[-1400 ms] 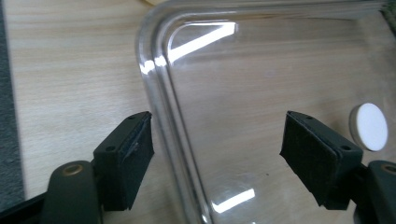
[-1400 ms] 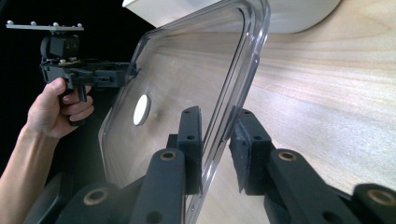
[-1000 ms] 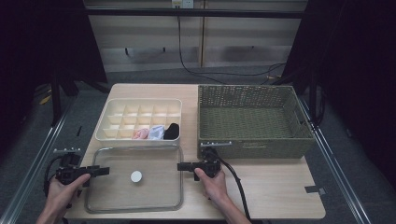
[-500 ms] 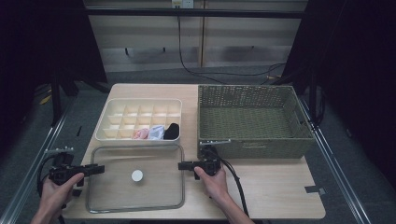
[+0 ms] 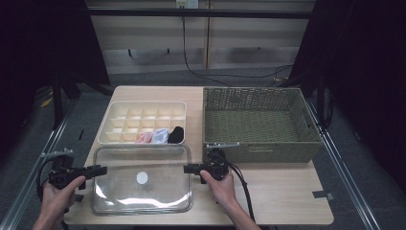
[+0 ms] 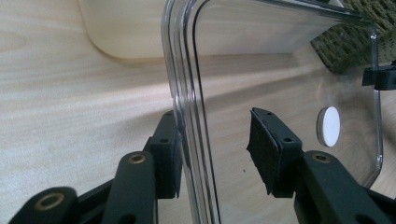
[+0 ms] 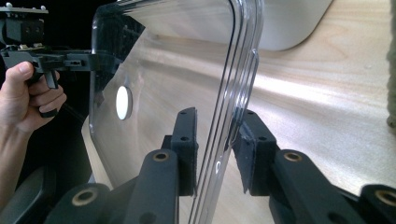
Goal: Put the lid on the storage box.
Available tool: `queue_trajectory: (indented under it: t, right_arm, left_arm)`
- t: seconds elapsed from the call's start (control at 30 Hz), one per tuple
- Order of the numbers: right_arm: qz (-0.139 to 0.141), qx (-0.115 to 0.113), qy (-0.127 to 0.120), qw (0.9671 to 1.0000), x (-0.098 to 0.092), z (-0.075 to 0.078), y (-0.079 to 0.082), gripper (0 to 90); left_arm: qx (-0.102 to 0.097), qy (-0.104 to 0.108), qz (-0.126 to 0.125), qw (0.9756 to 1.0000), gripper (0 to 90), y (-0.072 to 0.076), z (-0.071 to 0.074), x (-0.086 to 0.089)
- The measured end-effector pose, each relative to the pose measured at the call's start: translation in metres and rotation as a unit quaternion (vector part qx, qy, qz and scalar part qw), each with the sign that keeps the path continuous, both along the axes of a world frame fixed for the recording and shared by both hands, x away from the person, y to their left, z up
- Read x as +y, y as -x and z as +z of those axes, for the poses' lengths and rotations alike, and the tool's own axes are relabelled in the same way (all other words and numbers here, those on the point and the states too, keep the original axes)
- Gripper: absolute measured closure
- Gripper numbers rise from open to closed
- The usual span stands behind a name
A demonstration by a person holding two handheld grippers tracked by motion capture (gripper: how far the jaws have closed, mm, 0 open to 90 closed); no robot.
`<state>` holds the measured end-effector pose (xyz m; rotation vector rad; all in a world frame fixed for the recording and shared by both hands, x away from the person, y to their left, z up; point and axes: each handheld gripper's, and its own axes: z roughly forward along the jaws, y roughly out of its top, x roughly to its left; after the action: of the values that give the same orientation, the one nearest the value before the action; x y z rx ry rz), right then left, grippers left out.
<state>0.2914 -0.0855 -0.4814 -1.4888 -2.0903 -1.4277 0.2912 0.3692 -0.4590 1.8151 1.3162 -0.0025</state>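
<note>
Both grippers stand at the short edges of the clear lid, which lies in the lower left of the high view, below the divided tray. Left gripper has just been closing, and its jaws straddle the rim with a gap on one side, so nothing is pinched yet. Right gripper has just been opening a little; its pads sit around the opposite rim, seemingly without pressing. Two opposite holds probably keep the lid level for lifting.

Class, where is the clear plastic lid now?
In the high view, the clear plastic lid lies front-left on the wooden table, just before the cream compartment tray.
</note>
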Motion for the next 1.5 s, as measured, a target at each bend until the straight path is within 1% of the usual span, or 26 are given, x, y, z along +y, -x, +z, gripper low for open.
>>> queue_trajectory:
  t: [0.07, 0.13, 0.17, 0.2, 0.23, 0.37, 0.43, 0.5, 0.53, 0.57, 0.67, 0.7, 0.73, 0.83, 0.87, 0.9, 1.0, 1.1, 1.13, 1.2, 1.23, 1.27, 1.33, 1.37, 1.5]
  right_arm:
    - [-0.004, 0.001, 0.001, 1.0, -0.001, 0.001, -0.001, 71.8]
    - [-0.011, 0.0, 0.004, 0.9999, 0.0, 0.003, -0.002, 70.5]
    - [-0.015, 0.004, 0.006, 0.9999, 0.001, 0.004, -0.003, 70.8]
    - [-0.015, 0.005, 0.01, 0.9998, 0.001, 0.004, -0.004, 70.9]
    - [-0.013, 0.005, 0.01, 0.9999, 0.001, 0.006, -0.004, 71.6]
    - [-0.006, 0.002, 0.0, 1.0, -0.001, 0.011, -0.005, 74.0]
    - [-0.006, -0.001, -0.002, 1.0, -0.002, 0.013, -0.004, 74.7]
    - [-0.006, -0.001, -0.003, 1.0, -0.003, 0.015, -0.004, 74.9]
    - [-0.009, 0.003, -0.006, 0.9999, -0.004, 0.016, -0.004, 74.1]
    - [-0.01, 0.01, -0.009, 0.9999, -0.005, 0.017, -0.004, 73.9]
    - [-0.01, 0.005, -0.002, 0.9999, -0.007, 0.021, -0.005, 75.6]
    - [-0.01, 0.004, -0.001, 0.9999, -0.008, 0.022, -0.005, 75.7]
    - [-0.01, 0.004, -0.001, 0.9999, -0.009, 0.023, -0.006, 75.7]
    - [-0.01, 0.0, -0.001, 1.0, -0.008, 0.026, -0.007, 75.8]
    - [-0.013, -0.003, -0.003, 0.9999, -0.008, 0.028, -0.008, 75.9]
    - [-0.014, -0.005, -0.004, 0.9999, -0.008, 0.029, -0.008, 75.8]
    - [-0.015, -0.005, -0.003, 0.9999, -0.007, 0.031, -0.009, 75.3]
    - [-0.02, -0.005, -0.007, 0.9998, -0.008, 0.033, -0.01, 75.6]
    - [-0.019, -0.005, -0.01, 0.9997, -0.009, 0.033, -0.01, 75.8]
    - [-0.018, -0.007, -0.011, 0.9998, -0.009, 0.035, -0.01, 75.9]
    - [-0.018, -0.008, -0.009, 0.9998, -0.01, 0.036, -0.011, 75.9]
    - [-0.017, -0.007, -0.01, 0.9998, -0.01, 0.036, -0.011, 75.9]
    - [-0.014, -0.011, -0.012, 0.9998, -0.01, 0.038, -0.012, 76.1]
    - [-0.011, -0.015, -0.015, 0.9997, -0.011, 0.04, -0.012, 76.2]
    - [-0.013, -0.018, -0.016, 0.9996, -0.01, 0.044, -0.014, 76.1]
  left_arm:
    - [-0.005, -0.006, -0.005, 1.0, 57.3, 0.0, 0.002, -0.001]
    - [-0.005, -0.004, -0.001, 1.0, 57.2, -0.001, 0.002, -0.004]
    - [-0.005, -0.008, -0.004, 0.9999, 57.3, -0.002, 0.003, -0.003]
    - [-0.005, -0.009, -0.002, 0.9999, 57.3, -0.002, 0.004, -0.003]
    - [-0.006, -0.003, 0.003, 1.0, 57.3, -0.002, 0.005, -0.003]
    - [-0.015, -0.001, 0.0, 0.9999, 58.4, -0.002, 0.01, -0.002]
    - [-0.017, -0.001, 0.001, 0.9998, 58.5, -0.002, 0.012, -0.002]
    - [-0.025, 0.0, 0.0, 0.9997, 58.5, -0.003, 0.013, -0.004]
    - [-0.024, -0.003, -0.002, 0.9997, 58.5, -0.003, 0.013, -0.004]
    - [-0.022, 0.003, 0.003, 0.9998, 58.5, -0.004, 0.013, -0.006]
    - [-0.025, 0.003, -0.003, 0.9997, 58.9, -0.006, 0.016, -0.007]
    - [-0.027, 0.008, 0.004, 0.9996, 59.7, -0.007, 0.017, -0.008]
    - [-0.026, 0.004, 0.002, 0.9996, 60.0, -0.009, 0.019, -0.008]
    - [-0.029, 0.003, 0.004, 0.9996, 60.0, -0.011, 0.024, -0.009]
    - [-0.033, -0.002, 0.001, 0.9994, 60.0, -0.011, 0.026, -0.008]
    - [-0.037, -0.002, 0.002, 0.9993, 60.0, -0.011, 0.027, -0.008]
    - [-0.039, 0.001, 0.005, 0.9992, 60.1, -0.012, 0.029, -0.008]
    - [-0.036, 0.001, 0.001, 0.9993, 60.1, -0.014, 0.029, -0.008]
    - [-0.038, 0.003, 0.004, 0.9993, 60.1, -0.015, 0.03, -0.009]
    - [-0.04, 0.001, 0.002, 0.9992, 60.0, -0.016, 0.031, -0.009]
    - [-0.041, 0.004, 0.005, 0.9991, 59.9, -0.017, 0.032, -0.01]
    - [-0.041, 0.001, 0.003, 0.9991, 59.9, -0.017, 0.035, -0.009]
    - [-0.048, 0.003, 0.003, 0.9988, 60.0, -0.018, 0.039, -0.009]
    - [-0.048, 0.005, 0.006, 0.9988, 60.0, -0.018, 0.04, -0.009]
    - [-0.055, 0.001, 0.009, 0.9984, 59.9, -0.019, 0.048, -0.009]
